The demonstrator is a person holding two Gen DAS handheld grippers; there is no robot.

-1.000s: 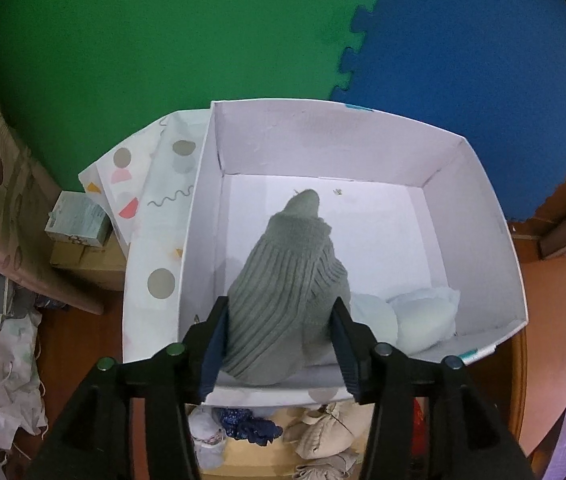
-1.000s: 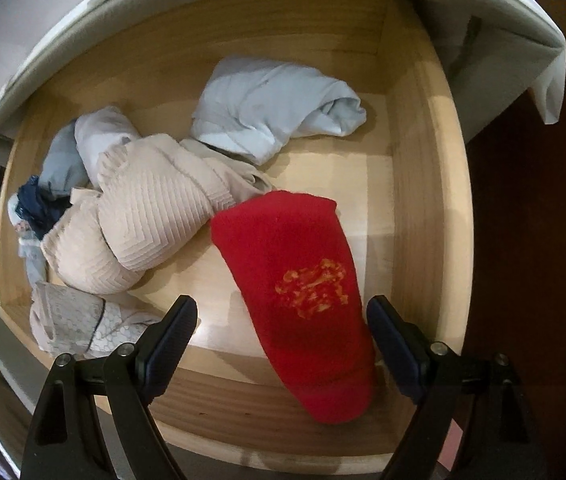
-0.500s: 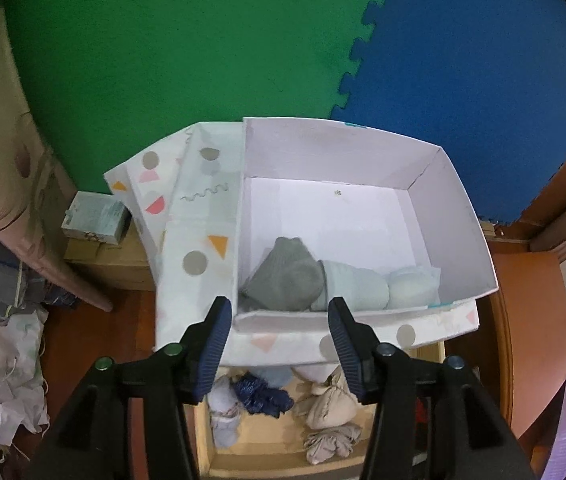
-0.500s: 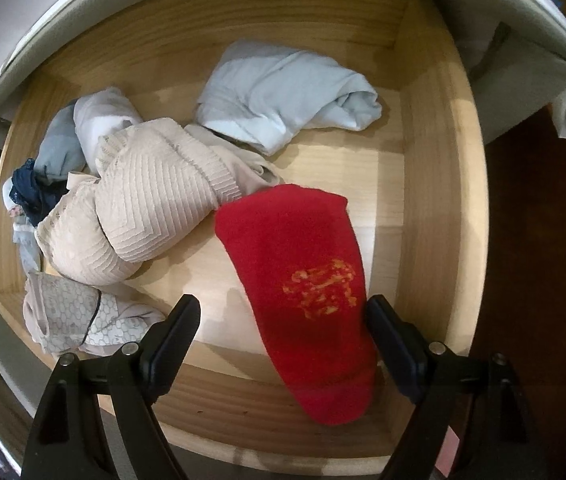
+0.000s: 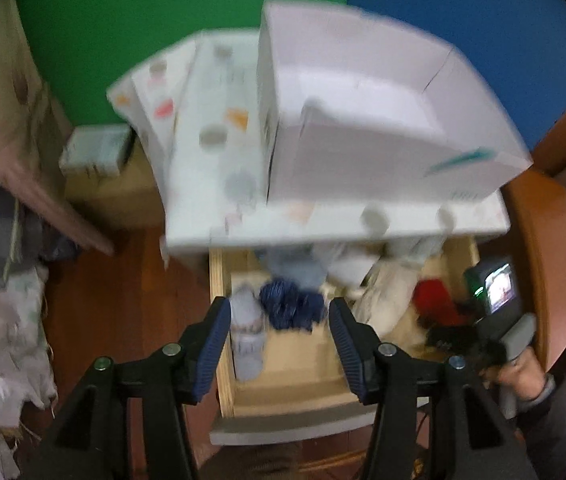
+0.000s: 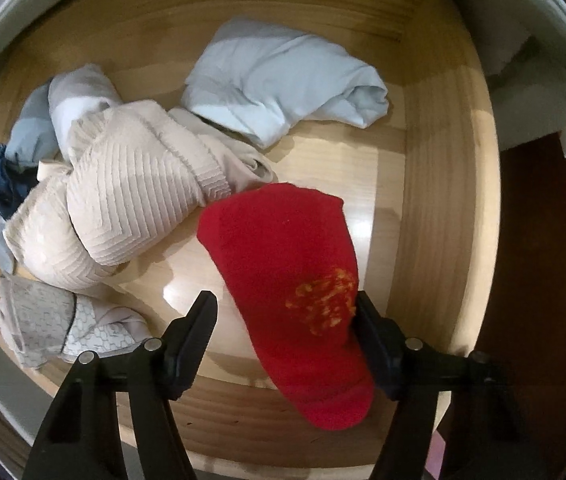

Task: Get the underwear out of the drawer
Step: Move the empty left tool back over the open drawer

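While your right gripper (image 6: 285, 314) is closing around the red piece (image 6: 287, 280) at the drawer's (image 6: 435, 200) front-right corner, its left pad isn't touching yet, so it could pinch only a fold and drop it. The right wall and front rim sit close; lift straight up. Your left gripper (image 5: 279, 338) hangs half open and empty over the navy bundle (image 5: 291, 306) by the left wall, with open floor toward the front.
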